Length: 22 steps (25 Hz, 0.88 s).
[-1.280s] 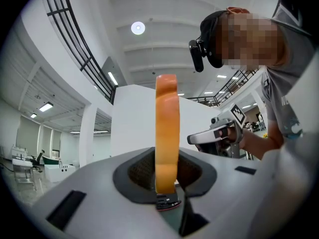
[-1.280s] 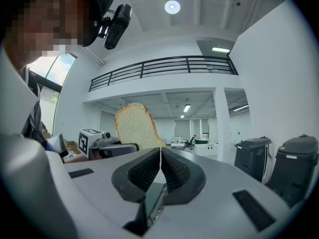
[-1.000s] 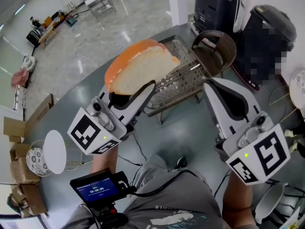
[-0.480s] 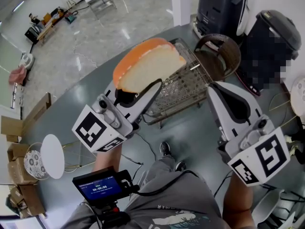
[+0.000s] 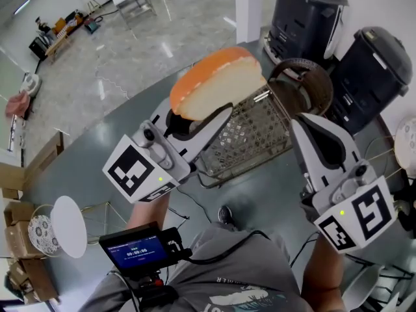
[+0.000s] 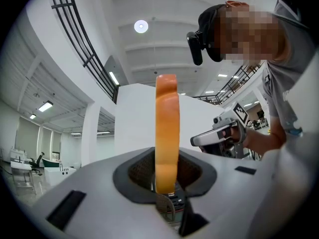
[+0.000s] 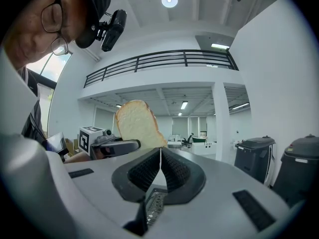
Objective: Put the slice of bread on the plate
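A slice of bread (image 5: 218, 83) with an orange-brown crust stands on edge above the grey table (image 5: 97, 155). My left gripper (image 5: 220, 112) is shut on its lower edge. In the left gripper view the bread (image 6: 167, 128) is edge-on between the jaws of that gripper (image 6: 167, 180). My right gripper (image 5: 305, 121) hovers to the right of it, jaws shut and holding nothing. The right gripper view has its jaws (image 7: 160, 159) pressed together, with the bread (image 7: 137, 123) and the left gripper (image 7: 112, 146) off to the left. A white round plate (image 5: 406, 135) is cut off by the right edge.
A wire basket (image 5: 253, 132) stands on the table under and behind the bread. Behind the basket is a brown round woven bowl (image 5: 302, 86). Two black appliances (image 5: 305, 8) (image 5: 377, 64) stand at the back right. A cable (image 5: 195, 197) trails below the basket.
In the head view both grippers have shifted right and farther over the wire basket, toward the black appliances. The bread has stayed clamped in the left one. The right jaws have stayed shut.
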Tool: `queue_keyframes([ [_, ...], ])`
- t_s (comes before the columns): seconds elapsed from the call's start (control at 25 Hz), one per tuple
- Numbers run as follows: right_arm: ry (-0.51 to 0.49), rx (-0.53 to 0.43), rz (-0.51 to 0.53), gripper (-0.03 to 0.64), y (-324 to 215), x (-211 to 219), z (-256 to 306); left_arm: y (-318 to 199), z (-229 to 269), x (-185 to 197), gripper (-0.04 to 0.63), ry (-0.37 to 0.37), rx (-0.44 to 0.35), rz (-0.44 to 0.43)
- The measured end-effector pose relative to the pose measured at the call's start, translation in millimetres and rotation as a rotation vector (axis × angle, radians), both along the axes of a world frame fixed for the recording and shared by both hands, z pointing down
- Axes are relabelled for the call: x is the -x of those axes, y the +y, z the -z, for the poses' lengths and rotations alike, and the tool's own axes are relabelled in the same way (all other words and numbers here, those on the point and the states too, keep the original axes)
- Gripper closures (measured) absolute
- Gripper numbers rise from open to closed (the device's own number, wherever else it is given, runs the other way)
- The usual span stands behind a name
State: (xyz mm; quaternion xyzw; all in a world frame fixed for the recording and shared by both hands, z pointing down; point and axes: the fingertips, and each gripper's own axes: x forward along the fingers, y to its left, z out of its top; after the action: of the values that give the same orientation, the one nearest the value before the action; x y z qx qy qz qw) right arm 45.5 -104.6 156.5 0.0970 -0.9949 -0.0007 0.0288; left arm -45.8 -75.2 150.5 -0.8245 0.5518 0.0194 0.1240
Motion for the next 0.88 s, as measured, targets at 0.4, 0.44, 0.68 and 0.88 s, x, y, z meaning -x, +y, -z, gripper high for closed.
queue_keyframes([
  [0.4,0.004,0.001,0.033,0.607,-36.1,36.4,0.8,-35.0,0.8,34.7,0.505,0.007,0.002,0.028],
  [0.44,0.004,0.003,0.041,0.607,-41.5,38.8,0.1,-40.0,-0.2,36.9,0.505,0.008,0.005,0.038],
  [0.68,0.008,0.016,0.122,0.607,-83.4,49.1,-4.5,-77.9,-4.7,43.5,0.505,0.008,0.028,0.116],
  [0.88,0.010,0.016,0.203,0.607,-129.0,52.5,-6.8,-118.1,-8.1,45.2,0.505,0.013,0.038,0.199],
])
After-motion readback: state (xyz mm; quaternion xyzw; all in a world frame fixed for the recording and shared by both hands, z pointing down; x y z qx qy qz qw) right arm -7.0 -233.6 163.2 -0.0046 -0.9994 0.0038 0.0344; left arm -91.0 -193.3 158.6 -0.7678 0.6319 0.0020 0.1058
